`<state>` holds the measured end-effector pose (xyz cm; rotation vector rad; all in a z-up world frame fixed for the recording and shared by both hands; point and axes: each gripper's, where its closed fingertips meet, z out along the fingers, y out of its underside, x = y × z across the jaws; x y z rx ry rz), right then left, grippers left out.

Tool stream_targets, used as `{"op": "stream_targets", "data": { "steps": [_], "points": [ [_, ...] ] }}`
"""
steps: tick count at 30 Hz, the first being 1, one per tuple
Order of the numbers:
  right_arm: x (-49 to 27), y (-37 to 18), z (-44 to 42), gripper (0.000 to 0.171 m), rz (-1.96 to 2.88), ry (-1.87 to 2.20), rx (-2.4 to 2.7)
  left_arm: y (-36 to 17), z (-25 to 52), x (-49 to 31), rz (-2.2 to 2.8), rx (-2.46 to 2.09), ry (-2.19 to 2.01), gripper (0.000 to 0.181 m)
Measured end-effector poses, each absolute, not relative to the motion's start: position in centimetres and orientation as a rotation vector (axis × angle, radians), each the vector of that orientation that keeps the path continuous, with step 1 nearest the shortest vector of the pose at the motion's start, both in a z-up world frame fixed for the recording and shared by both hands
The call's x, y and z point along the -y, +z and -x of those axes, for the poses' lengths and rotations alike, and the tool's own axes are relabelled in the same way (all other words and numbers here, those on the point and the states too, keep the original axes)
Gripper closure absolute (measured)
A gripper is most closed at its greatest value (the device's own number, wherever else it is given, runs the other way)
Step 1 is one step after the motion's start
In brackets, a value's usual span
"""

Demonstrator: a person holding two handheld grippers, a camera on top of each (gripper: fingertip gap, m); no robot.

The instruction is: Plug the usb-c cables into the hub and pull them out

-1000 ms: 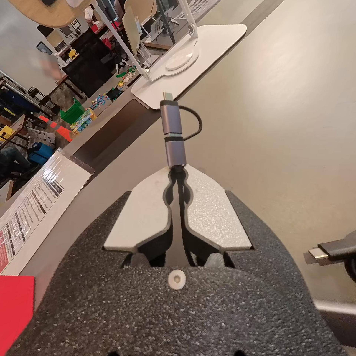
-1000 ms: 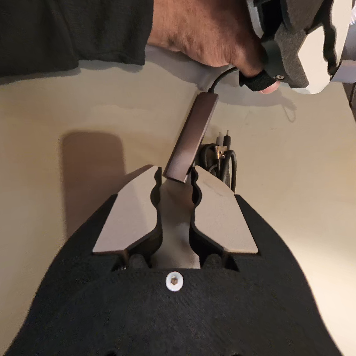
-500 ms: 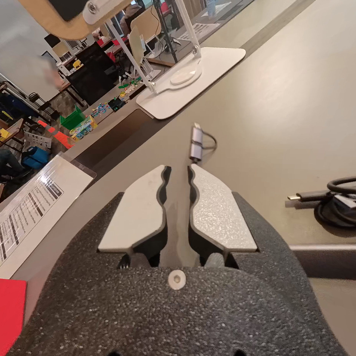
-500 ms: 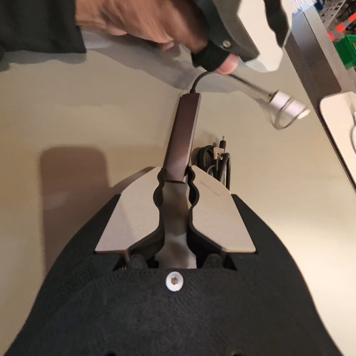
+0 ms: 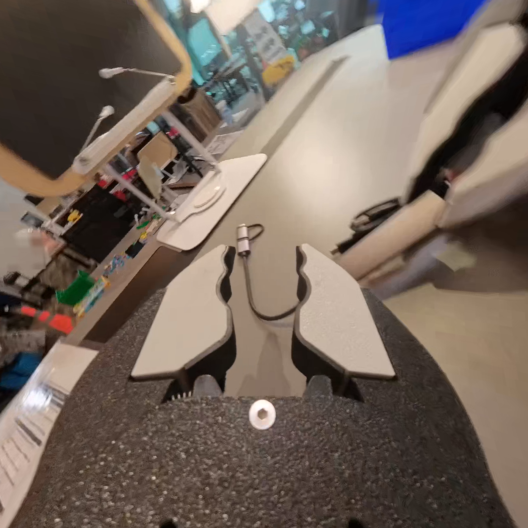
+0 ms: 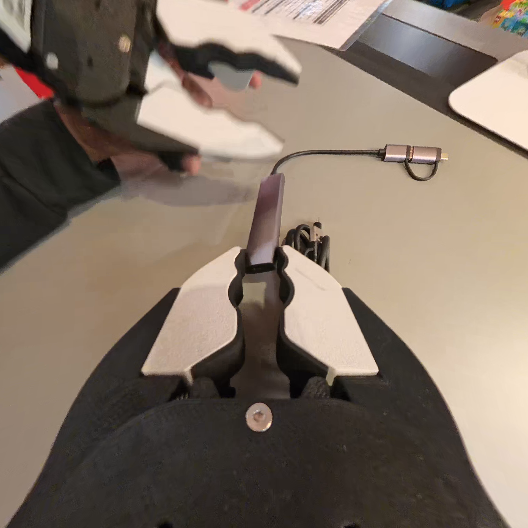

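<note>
My right gripper (image 6: 260, 257) is shut on the near end of a slim dark grey hub (image 6: 267, 217), which points away over the beige table. The hub's short black lead curves right to its grey plug with adapter (image 6: 411, 155), lying free on the table. A bundle of black usb-c cables (image 6: 311, 243) lies just right of the hub. My left gripper (image 5: 264, 251) is open and empty; the plug (image 5: 243, 238) lies just beyond its fingertips, with the lead running between them. In the right wrist view the left gripper (image 6: 228, 85) shows blurred at the upper left.
A white flat lamp base (image 5: 217, 200) sits at the table's far edge and also shows in the right wrist view (image 6: 500, 108). A laminated sheet (image 6: 314, 17) lies near a dark strip. A person's hand and dark sleeve (image 6: 43, 171) hold the left gripper. The right gripper (image 5: 428, 200) is a blur.
My left gripper let go of the hub's plug, opened wide and drew back; the plug now lies on the table. My right gripper stays shut on the hub.
</note>
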<state>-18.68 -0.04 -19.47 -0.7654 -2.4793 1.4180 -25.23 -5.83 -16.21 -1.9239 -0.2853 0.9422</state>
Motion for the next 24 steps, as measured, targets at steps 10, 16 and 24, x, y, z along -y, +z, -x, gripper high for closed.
{"op": "stream_targets", "data": {
  "steps": [10, 16, 24],
  "points": [
    [-2.0, -18.6, 20.6, 0.171, 0.945, 1.568, 2.409, -20.6, 22.0, 1.9, 2.173, 0.002, 0.924, 0.125],
    [-1.2, -17.5, 19.1, 0.167, 0.599, 1.397, 2.409, -20.7, 22.4, 2.0, 2.154, 0.071, 0.867, 0.133],
    [-1.8, -21.5, 19.0, 0.145, 0.575, 1.074, 2.547, -20.8, 22.5, 2.0, 2.161, 0.077, 0.871, 0.137]
  ]
}}
